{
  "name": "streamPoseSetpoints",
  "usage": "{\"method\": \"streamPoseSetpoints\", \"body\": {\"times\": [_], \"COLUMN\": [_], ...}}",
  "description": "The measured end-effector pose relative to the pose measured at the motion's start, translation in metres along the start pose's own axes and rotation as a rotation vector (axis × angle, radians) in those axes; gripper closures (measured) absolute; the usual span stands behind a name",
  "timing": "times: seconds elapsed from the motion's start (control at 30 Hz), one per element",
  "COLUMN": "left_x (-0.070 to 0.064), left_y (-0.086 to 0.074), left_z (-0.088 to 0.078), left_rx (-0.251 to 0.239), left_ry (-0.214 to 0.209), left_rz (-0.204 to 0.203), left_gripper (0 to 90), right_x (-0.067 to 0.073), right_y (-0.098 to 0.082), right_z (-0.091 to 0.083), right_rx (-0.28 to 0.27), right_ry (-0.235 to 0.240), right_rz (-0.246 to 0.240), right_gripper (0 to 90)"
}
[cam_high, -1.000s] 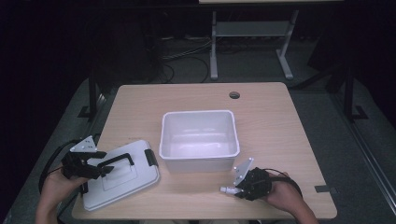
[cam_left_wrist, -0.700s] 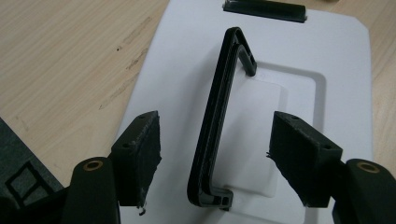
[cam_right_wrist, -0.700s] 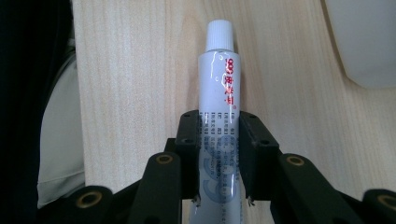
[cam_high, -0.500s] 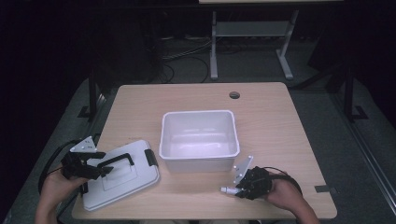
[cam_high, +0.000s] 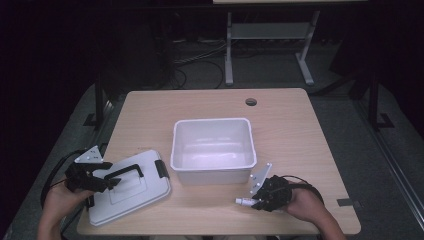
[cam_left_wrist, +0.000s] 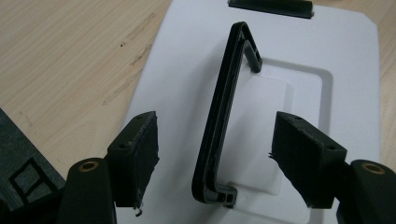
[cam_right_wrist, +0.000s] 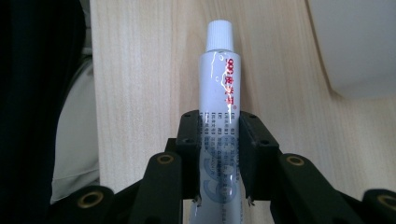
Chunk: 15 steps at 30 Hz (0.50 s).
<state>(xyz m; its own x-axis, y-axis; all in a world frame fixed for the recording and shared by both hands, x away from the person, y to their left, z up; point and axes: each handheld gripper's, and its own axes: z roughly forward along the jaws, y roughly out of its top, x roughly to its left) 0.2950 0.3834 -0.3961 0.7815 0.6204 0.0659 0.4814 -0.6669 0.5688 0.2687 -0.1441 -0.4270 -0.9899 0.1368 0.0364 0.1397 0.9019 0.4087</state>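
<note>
A white box lid (cam_high: 132, 192) with a black handle (cam_high: 125, 173) lies flat on the table's near left. My left gripper (cam_high: 112, 180) hovers low over it. In the left gripper view the raised handle (cam_left_wrist: 229, 93) stands between the spread pads (cam_left_wrist: 140, 149) of the left gripper (cam_left_wrist: 215, 135), with a gap on each side; these jaws have just been opening a little. At the near right, my right gripper (cam_high: 252, 201) is shut on a white tube (cam_high: 243, 201), its cap pointing left. The right gripper view shows the tube (cam_right_wrist: 218, 70) with red print pinched in that gripper (cam_right_wrist: 219, 154).
An open white bin (cam_high: 212, 172) stands in the middle of the wooden table (cam_high: 300, 130), just beyond the right gripper; its corner (cam_right_wrist: 355, 42) shows in the right gripper view. A cable hole (cam_high: 251, 102) sits near the far edge. The table's front edge is close to both hands.
</note>
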Motion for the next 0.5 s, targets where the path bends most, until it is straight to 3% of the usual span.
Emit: {"method": "streamPoseSetpoints", "body": {"times": [0.5], "left_x": [0.001], "left_y": [-0.001], "left_z": [-0.002], "left_rx": [-0.011], "left_ry": [0.003], "left_rz": [-0.008], "left_gripper": [30.4], "right_x": [0.003], "right_y": [0.016], "right_z": [-0.018], "right_rx": [-0.025], "right_ry": [0.012], "right_rz": [-0.035], "right_gripper": [71.5]}}
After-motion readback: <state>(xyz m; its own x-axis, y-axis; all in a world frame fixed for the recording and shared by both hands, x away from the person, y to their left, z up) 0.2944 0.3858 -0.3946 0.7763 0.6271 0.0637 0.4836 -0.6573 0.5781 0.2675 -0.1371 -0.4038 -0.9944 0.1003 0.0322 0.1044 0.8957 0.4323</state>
